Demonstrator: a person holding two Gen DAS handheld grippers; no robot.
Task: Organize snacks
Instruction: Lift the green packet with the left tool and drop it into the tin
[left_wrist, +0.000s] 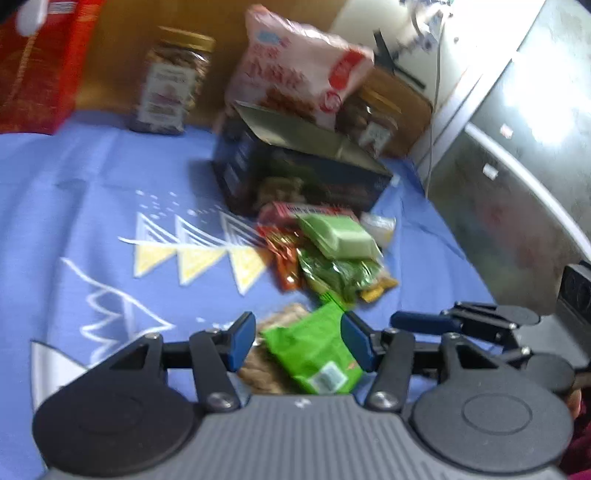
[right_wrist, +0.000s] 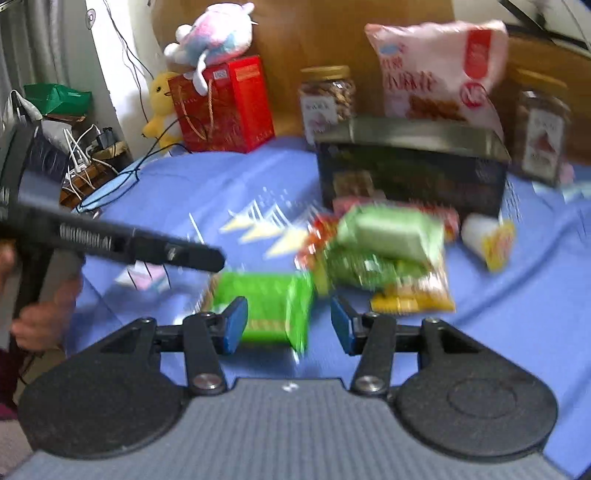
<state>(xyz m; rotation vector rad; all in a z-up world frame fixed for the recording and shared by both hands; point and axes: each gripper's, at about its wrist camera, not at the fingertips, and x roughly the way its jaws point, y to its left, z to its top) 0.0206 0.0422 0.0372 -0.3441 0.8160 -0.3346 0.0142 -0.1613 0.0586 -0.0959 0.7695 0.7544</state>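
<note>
A bright green snack packet (left_wrist: 314, 354) lies on the blue cloth between the fingers of my left gripper (left_wrist: 299, 341), whose jaws are open around it. It also shows in the right wrist view (right_wrist: 266, 306), partly between the fingers of my open right gripper (right_wrist: 290, 325). Under it lies a beige snack (left_wrist: 266, 369). A pile of small packets (left_wrist: 328, 251), green, red and yellow, lies just beyond. A dark open box (left_wrist: 295, 170) stands behind the pile. The right gripper's fingers (left_wrist: 424, 321) show at the right of the left wrist view.
Two jars of nuts (right_wrist: 327, 99) (right_wrist: 543, 125) and a pink snack bag (right_wrist: 439, 70) stand at the back. A red gift bag (right_wrist: 225, 107) with plush toys (right_wrist: 210, 37) is at the back left. A metal cabinet (left_wrist: 517, 166) stands on the right. Cables (right_wrist: 85, 147) hang off the left edge.
</note>
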